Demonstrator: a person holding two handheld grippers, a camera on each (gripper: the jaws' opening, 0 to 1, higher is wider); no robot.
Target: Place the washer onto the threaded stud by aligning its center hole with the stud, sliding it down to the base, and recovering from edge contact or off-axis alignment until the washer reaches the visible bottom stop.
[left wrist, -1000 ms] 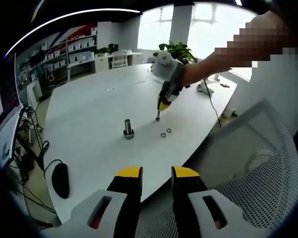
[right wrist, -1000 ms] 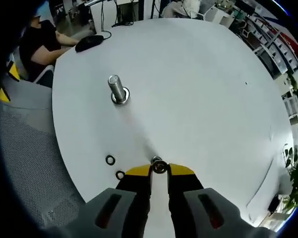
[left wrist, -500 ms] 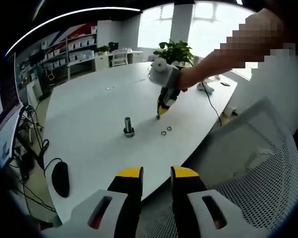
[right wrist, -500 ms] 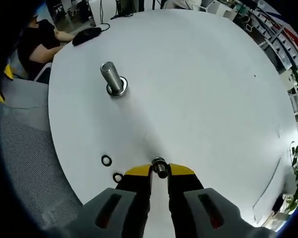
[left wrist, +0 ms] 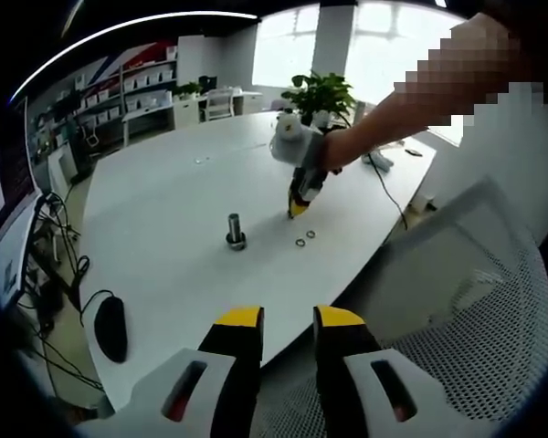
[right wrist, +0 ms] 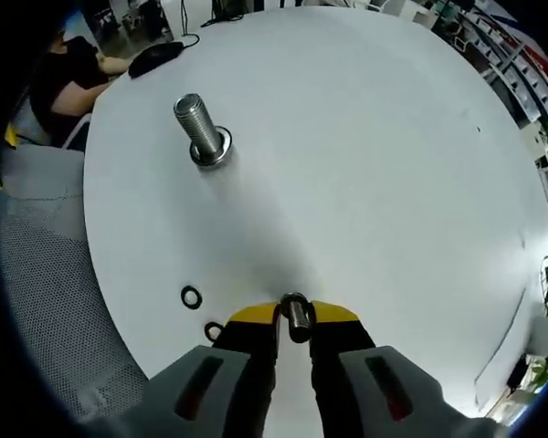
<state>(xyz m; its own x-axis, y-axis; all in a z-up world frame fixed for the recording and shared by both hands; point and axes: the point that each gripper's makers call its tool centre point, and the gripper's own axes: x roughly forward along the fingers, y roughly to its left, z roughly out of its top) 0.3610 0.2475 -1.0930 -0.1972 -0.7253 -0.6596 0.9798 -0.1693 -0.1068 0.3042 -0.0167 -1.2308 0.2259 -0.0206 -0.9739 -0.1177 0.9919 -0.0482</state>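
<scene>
Your right hand-held gripper (right wrist: 294, 319) has lifted off the tabletop (right wrist: 365, 164), clamped on the washer (right wrist: 295, 315) — stud (right wrist: 199, 132) well ahead; carry over it next. Left hand-held gripper (left wrist: 286, 330) idles, jaws apart.

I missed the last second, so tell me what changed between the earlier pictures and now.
The right gripper, shut on the washer, lifted off the table and rose above it. The threaded stud, two spare washers and the open left gripper stayed put.
</scene>
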